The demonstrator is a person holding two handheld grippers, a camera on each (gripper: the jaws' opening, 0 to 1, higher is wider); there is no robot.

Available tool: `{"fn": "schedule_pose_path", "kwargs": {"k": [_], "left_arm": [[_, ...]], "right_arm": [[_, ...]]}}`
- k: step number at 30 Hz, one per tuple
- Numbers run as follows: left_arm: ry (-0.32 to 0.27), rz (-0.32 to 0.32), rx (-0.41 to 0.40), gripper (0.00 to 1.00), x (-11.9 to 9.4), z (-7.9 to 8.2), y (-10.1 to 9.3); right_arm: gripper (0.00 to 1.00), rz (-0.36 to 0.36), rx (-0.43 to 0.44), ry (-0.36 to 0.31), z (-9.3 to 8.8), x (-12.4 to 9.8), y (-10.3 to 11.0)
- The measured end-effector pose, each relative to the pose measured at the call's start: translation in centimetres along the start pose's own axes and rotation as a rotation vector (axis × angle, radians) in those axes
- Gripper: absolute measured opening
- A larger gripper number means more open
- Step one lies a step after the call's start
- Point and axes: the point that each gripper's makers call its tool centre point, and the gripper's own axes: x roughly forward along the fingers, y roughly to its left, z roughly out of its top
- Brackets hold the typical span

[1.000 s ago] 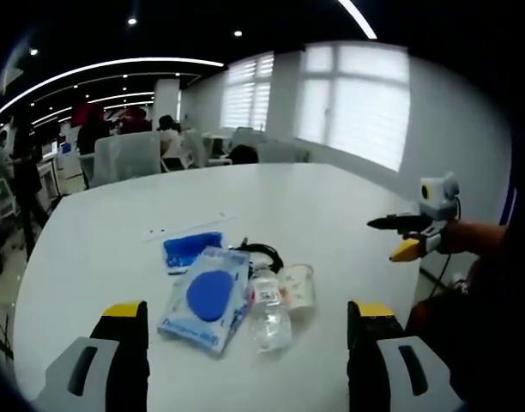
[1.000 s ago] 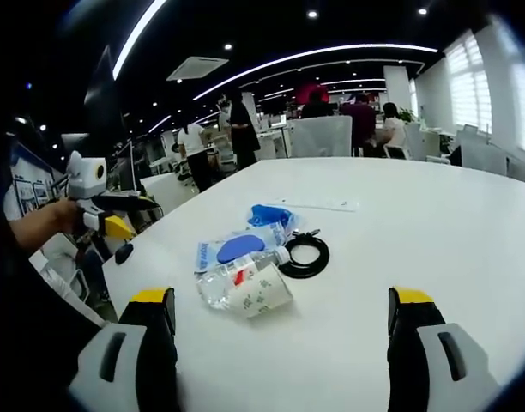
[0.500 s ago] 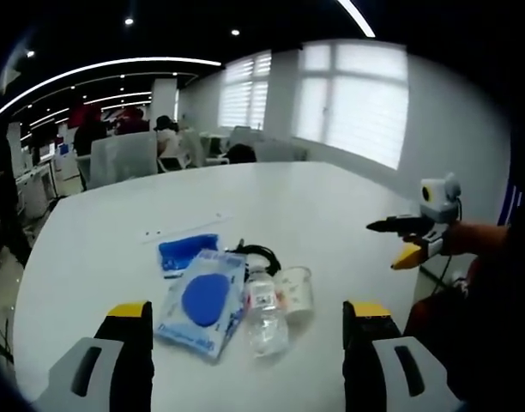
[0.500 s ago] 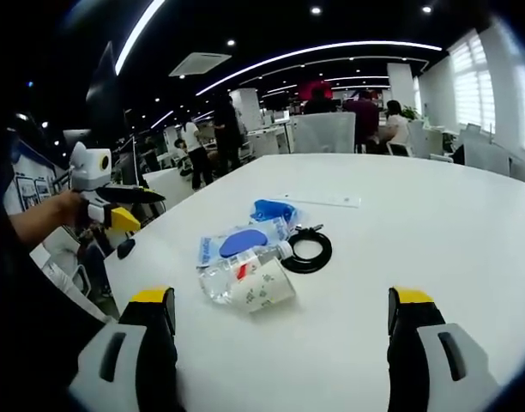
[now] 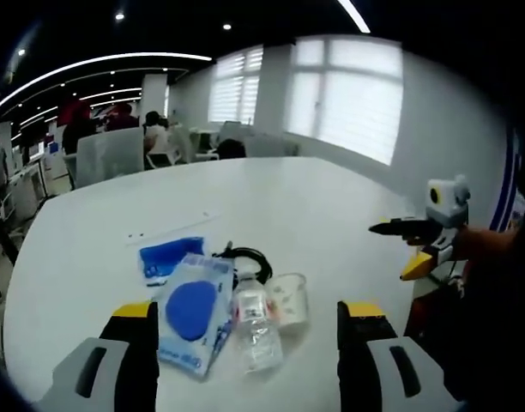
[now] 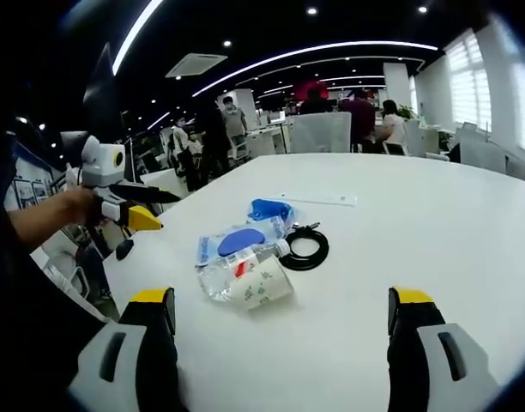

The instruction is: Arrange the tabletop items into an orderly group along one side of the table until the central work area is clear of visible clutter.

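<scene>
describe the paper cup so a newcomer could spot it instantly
On the white table sits one small cluster of items. The paper cup lies on its side at the cluster's near edge, against the clear water bottle; it alone is pale with small green specks.

the left tongs (image 5: 242, 352) stand wide apart and empty over the white table (image 5: 314, 197). just ahead between them lie a blue-printed packet (image 5: 190, 311), a clear bottle (image 5: 255, 321) and a paper cup (image 5: 288, 299), touching. the right tongs (image 5: 410, 246) hang off to the right.
</scene>
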Motion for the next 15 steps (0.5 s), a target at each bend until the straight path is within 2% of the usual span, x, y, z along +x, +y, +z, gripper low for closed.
{"fn": "schedule_pose_path", "kwargs": {"k": [10,15], "left_arm": [[0.074,-0.03,-0.008,0.79,2.0,0.0,-1.0],[0.092,-0.063,-0.006,0.79,3.0,0.4,-1.5]], "right_arm": [[1.0,-0.001,0.0,0.009,-0.5,0.0,0.3],[1.0,0.0,-0.004,0.014,-0.6,0.0,0.5]]}}
